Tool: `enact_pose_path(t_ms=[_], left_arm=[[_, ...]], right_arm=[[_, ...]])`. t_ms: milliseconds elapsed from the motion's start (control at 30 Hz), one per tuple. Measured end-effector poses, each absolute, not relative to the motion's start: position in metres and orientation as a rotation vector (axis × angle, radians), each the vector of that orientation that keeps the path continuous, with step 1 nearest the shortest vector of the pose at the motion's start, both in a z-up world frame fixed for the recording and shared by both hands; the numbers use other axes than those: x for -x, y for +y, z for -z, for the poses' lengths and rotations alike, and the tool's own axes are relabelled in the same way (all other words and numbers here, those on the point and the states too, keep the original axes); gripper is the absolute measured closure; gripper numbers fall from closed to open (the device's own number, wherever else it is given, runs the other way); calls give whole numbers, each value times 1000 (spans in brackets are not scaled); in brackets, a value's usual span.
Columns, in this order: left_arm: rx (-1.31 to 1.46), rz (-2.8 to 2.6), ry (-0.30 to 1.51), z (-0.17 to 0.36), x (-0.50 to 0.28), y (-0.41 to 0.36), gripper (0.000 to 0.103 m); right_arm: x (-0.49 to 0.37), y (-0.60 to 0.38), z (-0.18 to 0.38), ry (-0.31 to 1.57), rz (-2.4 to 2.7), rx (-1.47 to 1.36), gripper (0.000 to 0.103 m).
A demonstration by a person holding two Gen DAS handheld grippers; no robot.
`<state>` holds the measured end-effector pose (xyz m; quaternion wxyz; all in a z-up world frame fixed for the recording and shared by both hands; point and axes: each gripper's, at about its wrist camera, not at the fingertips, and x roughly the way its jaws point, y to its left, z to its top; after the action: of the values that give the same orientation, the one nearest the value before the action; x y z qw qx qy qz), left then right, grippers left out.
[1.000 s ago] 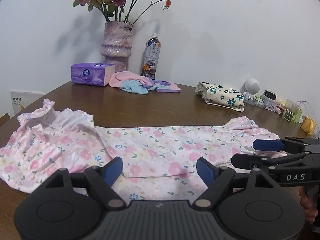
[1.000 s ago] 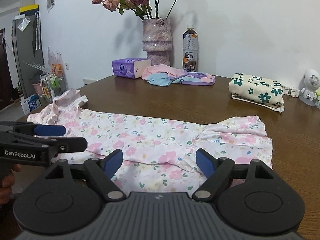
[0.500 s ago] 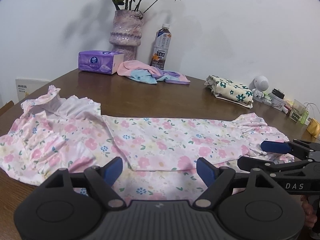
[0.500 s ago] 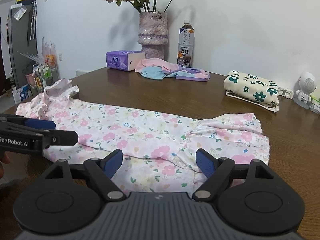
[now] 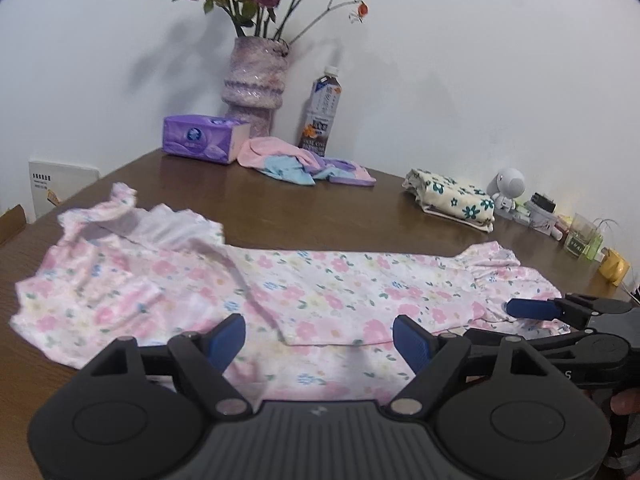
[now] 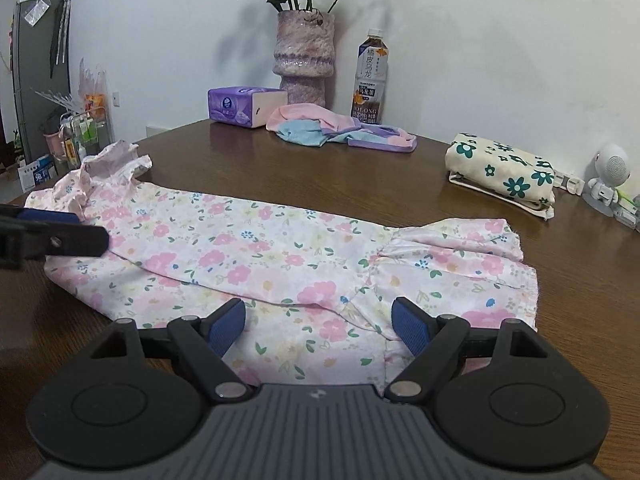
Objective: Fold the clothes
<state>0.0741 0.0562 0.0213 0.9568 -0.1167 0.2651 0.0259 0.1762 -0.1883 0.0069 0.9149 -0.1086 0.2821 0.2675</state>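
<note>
Left wrist view has my left gripper [image 5: 319, 339] spread wide above the near edge of the floral dress [image 5: 280, 288]. My right gripper [image 6: 319, 325] is equally wide over that same edge. I see it lying flat on the table [image 6: 360, 176], long axis left-right, ruffled collar toward my left.

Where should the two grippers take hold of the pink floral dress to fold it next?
Probably the near long edge of the pink floral dress, coming low from the near side. It lies flat and lengthwise on the table, so the open left gripper and right gripper can each pinch it.
</note>
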Motion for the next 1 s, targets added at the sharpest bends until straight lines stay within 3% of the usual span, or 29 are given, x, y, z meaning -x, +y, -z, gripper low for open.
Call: enact_pose_path(t_ms=[533,1000], left_arm=[[54,-96,473,-74,-35,156,21],[-164,-3,666,-88,-126,241,22]], right_arm=[[-167,-113,-55,479,-652,339,16],[-213,15,-78,559,-882,509,21]])
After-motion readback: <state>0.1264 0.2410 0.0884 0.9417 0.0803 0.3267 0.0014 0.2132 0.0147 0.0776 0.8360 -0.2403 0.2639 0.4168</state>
